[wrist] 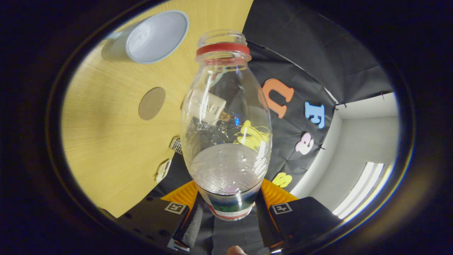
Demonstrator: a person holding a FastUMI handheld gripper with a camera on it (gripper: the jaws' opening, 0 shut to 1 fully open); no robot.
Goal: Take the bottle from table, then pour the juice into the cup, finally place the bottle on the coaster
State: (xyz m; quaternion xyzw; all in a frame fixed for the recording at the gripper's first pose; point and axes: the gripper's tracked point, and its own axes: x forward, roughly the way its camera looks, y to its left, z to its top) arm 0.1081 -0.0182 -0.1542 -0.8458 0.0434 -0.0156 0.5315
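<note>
My claw [226,209] pinches the clear plastic bottle [226,120] low on its body, one finger pressed against each side at the labelled band. The bottle lies along my fingers and reaches straight ahead toward twelve o'clock, its open mouth farthest from me, with a red ring around the neck just under the threads. It has no cap. I see no coloured juice inside; the walls look clear, with reflections across them.

The whole scene is tipped: the wooden table [106,148] stands on the side from about eight to twelve o'clock, and the black cloth wall fills the side from one to five o'clock. The pale grey cup [152,37] sits on the table at about eleven o'clock from the bottle's mouth, its opening turned toward me, apart from the bottle. The round brown coaster [152,103] lies flat on the table at about nine o'clock from the bottle's shoulder, between the cup and my fingers, bare.
</note>
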